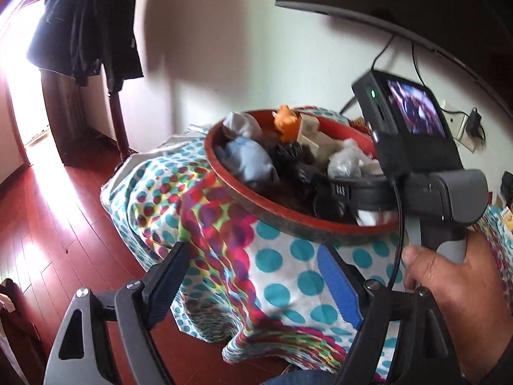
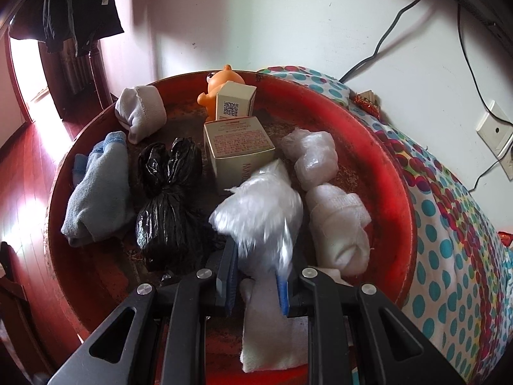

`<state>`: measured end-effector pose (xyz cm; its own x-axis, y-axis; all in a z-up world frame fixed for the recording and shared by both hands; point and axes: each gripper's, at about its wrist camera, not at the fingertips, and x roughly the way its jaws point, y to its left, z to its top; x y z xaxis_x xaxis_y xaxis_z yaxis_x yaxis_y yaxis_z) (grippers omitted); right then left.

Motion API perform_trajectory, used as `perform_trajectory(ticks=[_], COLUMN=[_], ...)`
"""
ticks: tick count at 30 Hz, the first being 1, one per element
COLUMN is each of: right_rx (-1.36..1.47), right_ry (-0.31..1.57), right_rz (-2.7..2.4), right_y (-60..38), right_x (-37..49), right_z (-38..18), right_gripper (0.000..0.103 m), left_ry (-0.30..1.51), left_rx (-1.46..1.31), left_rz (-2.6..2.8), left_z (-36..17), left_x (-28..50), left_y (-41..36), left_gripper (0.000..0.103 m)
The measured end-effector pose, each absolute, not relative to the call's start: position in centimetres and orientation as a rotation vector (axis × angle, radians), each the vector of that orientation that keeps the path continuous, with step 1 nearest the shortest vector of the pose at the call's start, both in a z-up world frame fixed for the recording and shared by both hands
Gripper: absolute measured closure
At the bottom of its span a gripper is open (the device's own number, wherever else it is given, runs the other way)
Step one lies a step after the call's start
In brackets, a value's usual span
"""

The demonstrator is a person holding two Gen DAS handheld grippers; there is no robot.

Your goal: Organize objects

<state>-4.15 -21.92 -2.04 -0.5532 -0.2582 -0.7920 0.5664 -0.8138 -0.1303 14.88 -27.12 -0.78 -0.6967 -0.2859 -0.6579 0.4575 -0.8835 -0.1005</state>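
On the left, the left gripper [image 1: 256, 276] stands wide open and empty, below the red tray [image 2: 394, 173], over the dotted cloth [image 1: 279, 263]. The tray rests on this soft cloth, so a push on its rim could tip it, I think. In the middle, the right gripper [image 2: 258, 284] is closed on a clear plastic bag [image 2: 259, 205] (blurred, so probably in motion) just above the tray. The film is thin and slippery; it may slide out or tear. To the right, the white bundle [image 2: 340, 227] lies touching the bag and could be dragged along.
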Motion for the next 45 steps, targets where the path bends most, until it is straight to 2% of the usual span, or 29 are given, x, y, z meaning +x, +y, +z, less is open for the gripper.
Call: perform_trajectory(ticks=[4,6,8,10,12,13,14,22,25,31,37,45], right_rx=[1.111,1.083,1.053,1.009,0.988,0.987,0.983,1.011,1.006,0.968,0.922,0.89], right_ry=[0.498,0.505,0.494,0.47,0.467,0.471,0.469,0.396,0.365,0.302,0.292,0.336], right_rz=[-2.361,-2.372,-2.399,-2.437,-2.47,-2.487,-2.502,-2.613,-2.649,-2.697,-2.722,-2.71], right_y=[-21.7,-21.4,-20.9,-20.2,-19.6,-19.2,-18.8,-13.9,-11.9,-8.9,-6.8,-6.7], right_x=[-3.7,-3.2,-2.9,-2.6,-2.3,-2.2,-2.0,-0.3,1.2,4.8,8.0,10.7], right_z=[-1.6,-1.0,-0.1,1.1,2.0,2.5,2.9,4.6,5.5,7.2,8.3,8.7], right_gripper=[0.081,0.067,0.031,0.023,0.02,0.013,0.01,0.01,0.01,0.003,0.003,0.002], left_ry=[0.33,0.309,0.285,0.272,0.242,0.23,0.223,0.303,0.25,0.321,0.354,0.311], left_rx=[0.933,0.915,0.902,0.882,0.842,0.828,0.814,0.823,0.822,0.865,0.917,0.917], left_rz=[-2.544,-2.548,-2.553,-2.564,-2.566,-2.565,-2.561,-2.556,-2.54,-2.601,-2.577,-2.555], left_z=[-0.8,-0.3,0.0,0.4,1.1,1.5,1.9,2.7,2.5,2.1,1.4,1.3], left_x=[14.9,15.2,15.4,15.5,15.9,16.1,16.2,16.8,16.7,16.7,16.0,16.0], left_y=[-26.4,-26.2,-26.1,-26.0,-25.6,-25.4,-25.2,-25.1,-24.4,-23.5,-23.0,-22.5], left_gripper=[0.019,0.019,0.019,0.019,0.019,0.019,0.019,0.019,0.019,0.019,0.019,0.019])
